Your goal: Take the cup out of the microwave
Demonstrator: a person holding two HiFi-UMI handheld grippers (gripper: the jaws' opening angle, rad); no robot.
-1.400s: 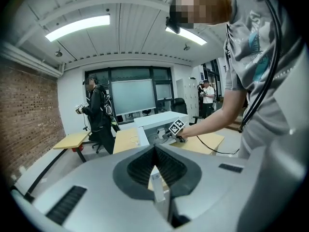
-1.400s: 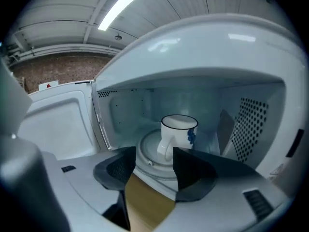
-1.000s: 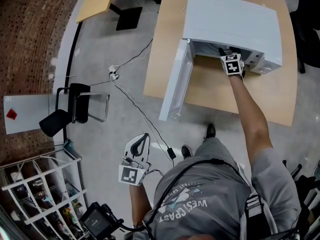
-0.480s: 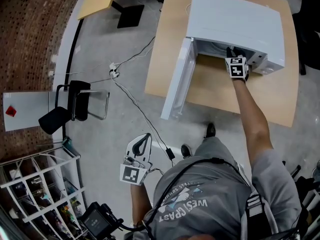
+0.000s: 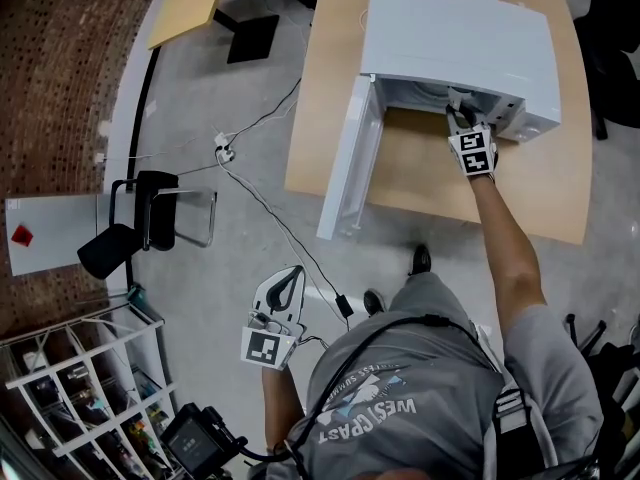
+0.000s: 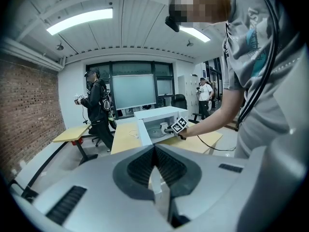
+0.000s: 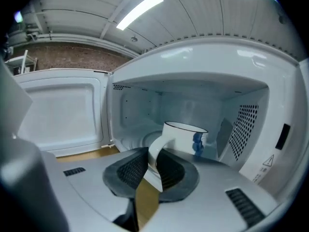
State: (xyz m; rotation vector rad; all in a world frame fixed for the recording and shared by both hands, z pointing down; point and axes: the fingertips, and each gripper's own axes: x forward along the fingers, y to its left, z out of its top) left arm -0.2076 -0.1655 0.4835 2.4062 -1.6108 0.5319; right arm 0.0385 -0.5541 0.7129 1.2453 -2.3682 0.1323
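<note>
Right tongs (image 7: 153, 165): just closed on handle of white ceramic cup (image 7: 186, 137), for withdrawal from white microwave (image 7: 217, 57); left tongs (image 6: 155, 176) shut, idle.

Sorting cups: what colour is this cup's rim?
Dark, on a white cup; right gripper view shows it best.

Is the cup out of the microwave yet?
Not yet. Done: the microwave door is open. In hand: the right gripper has just closed its jaws on the handle of the cup. Left: bring it out of the microwave, where it is now.
</note>
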